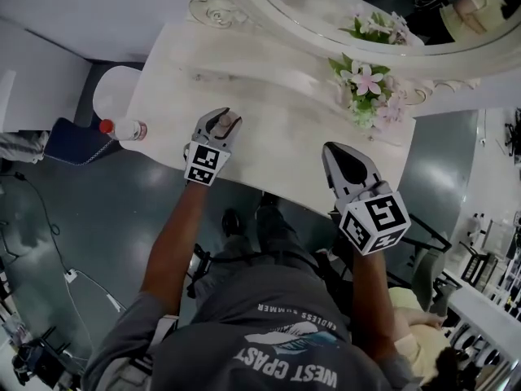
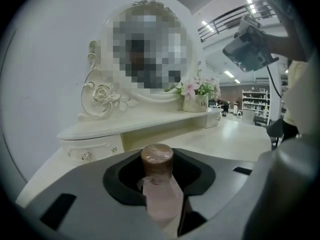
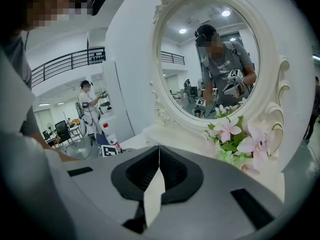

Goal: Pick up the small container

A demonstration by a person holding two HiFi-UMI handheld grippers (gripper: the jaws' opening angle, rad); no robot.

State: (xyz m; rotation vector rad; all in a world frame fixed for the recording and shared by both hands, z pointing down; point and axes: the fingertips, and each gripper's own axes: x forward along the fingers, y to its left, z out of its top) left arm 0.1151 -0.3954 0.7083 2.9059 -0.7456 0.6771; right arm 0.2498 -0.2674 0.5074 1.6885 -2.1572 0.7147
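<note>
While the head view gives only a brownish spot at the tips of the left gripper (image 1: 220, 127), the left gripper view shows its jaws clamped on the small container (image 2: 159, 179), which has a round brown cap and a pale pink, film-wrapped body, over the glossy cream dressing table (image 1: 244, 63). The jaws hide the base of the small container. The right gripper (image 1: 346, 161) is pressed closed with nothing inside, and it faces the oval mirror in a carved white frame (image 3: 210, 59).

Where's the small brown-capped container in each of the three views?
Head view: small container at the left gripper's tip, centre-left.
Left gripper view: the container sits bottom centre, gripped between the jaws.
Right gripper view: not in it.
Shared landmark: the pink flowers by the mirror.
</note>
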